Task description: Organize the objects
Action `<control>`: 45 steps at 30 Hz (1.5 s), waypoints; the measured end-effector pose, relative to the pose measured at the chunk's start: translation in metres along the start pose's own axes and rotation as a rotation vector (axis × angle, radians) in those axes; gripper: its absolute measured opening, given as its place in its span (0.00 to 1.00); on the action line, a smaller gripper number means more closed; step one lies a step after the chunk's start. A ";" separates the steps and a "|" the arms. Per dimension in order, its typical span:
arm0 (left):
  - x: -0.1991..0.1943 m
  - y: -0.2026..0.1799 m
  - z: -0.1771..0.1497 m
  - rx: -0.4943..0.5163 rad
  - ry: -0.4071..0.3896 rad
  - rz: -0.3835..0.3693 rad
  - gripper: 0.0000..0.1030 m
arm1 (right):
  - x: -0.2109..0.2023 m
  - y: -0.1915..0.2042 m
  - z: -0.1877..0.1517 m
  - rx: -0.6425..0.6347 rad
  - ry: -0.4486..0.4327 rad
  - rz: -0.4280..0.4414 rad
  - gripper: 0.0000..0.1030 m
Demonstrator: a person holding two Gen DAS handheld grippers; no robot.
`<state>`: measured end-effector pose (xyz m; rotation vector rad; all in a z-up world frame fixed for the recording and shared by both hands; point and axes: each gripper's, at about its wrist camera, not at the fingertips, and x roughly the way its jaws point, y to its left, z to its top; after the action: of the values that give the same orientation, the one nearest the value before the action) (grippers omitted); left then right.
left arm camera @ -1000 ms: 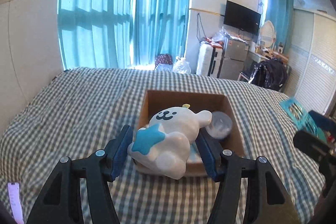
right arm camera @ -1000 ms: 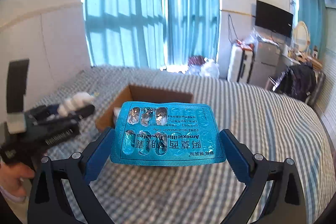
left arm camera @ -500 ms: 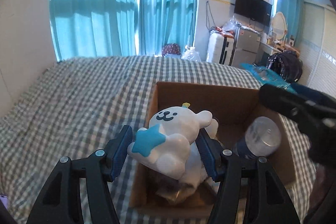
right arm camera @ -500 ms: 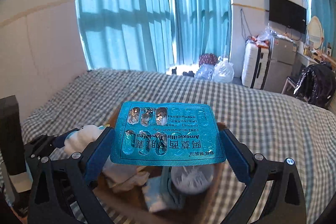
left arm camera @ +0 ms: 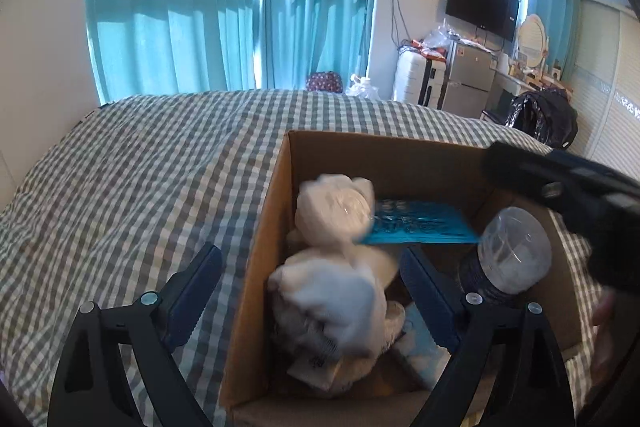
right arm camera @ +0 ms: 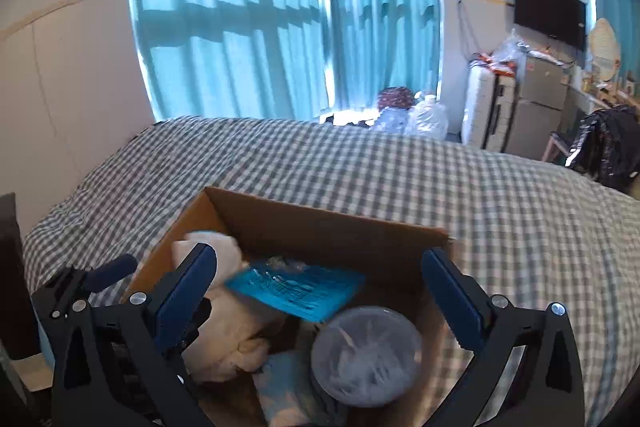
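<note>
An open cardboard box [left arm camera: 280, 187] [right arm camera: 320, 227] sits on the checked bed. My left gripper [left arm camera: 308, 259] hovers over its near left corner. Its jaws are opening, and the white plush toy [left arm camera: 332, 291] lies blurred below and between them, free of the pads. My right gripper [right arm camera: 318, 259] is open above the box, with the teal blister pack [right arm camera: 296, 287] [left arm camera: 416, 223] loose beneath it, resting against the toy [right arm camera: 232, 331]. A bottle with a clear cap [left arm camera: 516, 251] [right arm camera: 366, 351] stands in the box's right side. The right gripper's black body [left arm camera: 568, 187] reaches in from the right.
The grey-checked bedspread [left arm camera: 140, 187] stretches left and beyond the box. Teal curtains [left arm camera: 240, 7] hang behind the bed. A TV [left arm camera: 480, 3], a small fridge [left arm camera: 468, 75] and a black bag on a chair [left arm camera: 544, 119] stand at the far right. A dark upright object [right arm camera: 12, 267] is at the left edge.
Both grippers have opened. The plush toy has left the left jaws and the blister pack the right jaws, and both have dropped into the box.
</note>
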<state>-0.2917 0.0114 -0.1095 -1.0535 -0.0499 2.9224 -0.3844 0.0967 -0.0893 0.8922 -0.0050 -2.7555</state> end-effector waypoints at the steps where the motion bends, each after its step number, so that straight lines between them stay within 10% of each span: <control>1: -0.005 0.000 -0.001 -0.002 0.001 0.001 0.90 | -0.012 -0.001 0.001 0.006 -0.012 -0.007 1.00; 23: -0.233 0.009 0.017 -0.004 -0.303 0.025 1.00 | -0.273 0.010 -0.013 -0.037 -0.245 -0.193 1.00; 45: -0.214 0.016 -0.067 -0.055 -0.291 0.107 1.00 | -0.207 0.028 -0.108 -0.011 -0.220 -0.235 1.00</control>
<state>-0.0844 -0.0131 -0.0253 -0.6470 -0.0843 3.1645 -0.1535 0.1258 -0.0551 0.6169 0.0806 -3.0549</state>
